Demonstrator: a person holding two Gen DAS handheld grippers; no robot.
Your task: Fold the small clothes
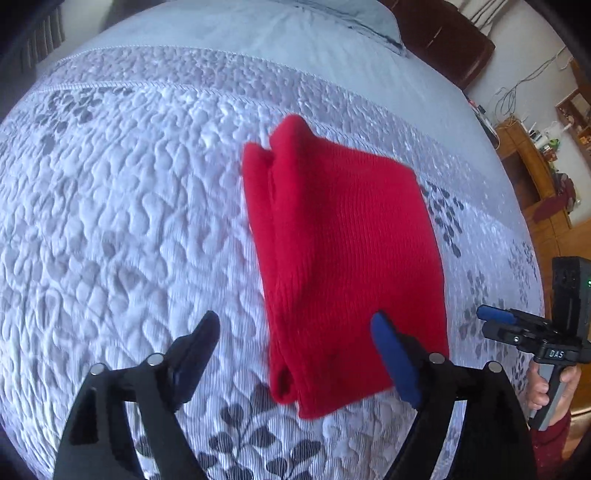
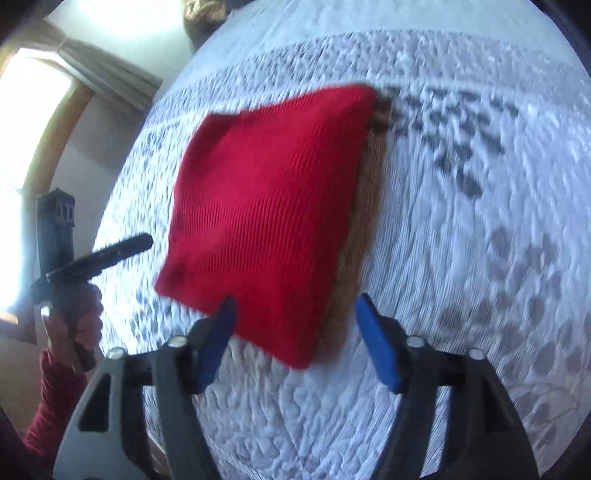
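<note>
A red knitted garment (image 1: 343,240) lies folded into a rough rectangle on the white quilted bedspread (image 1: 129,203). My left gripper (image 1: 295,321) hovers open over the garment's near edge, and its blue pads touch nothing. In the right wrist view the same red garment (image 2: 266,206) shows a brown layer (image 2: 365,206) peeking out along its right side. My right gripper (image 2: 295,299) stands open above the near corner, its fingers clear of the cloth. Each gripper also appears in the other's view, held in a hand: the right gripper (image 1: 495,314) and the left gripper (image 2: 122,247).
The bedspread (image 2: 461,277) has grey leaf prints. A pale pillow (image 1: 332,22) and a dark brown headboard (image 1: 443,40) lie at the far end. Wooden shelves (image 1: 535,166) stand to the right of the bed, and a bright window (image 2: 29,122) to the left.
</note>
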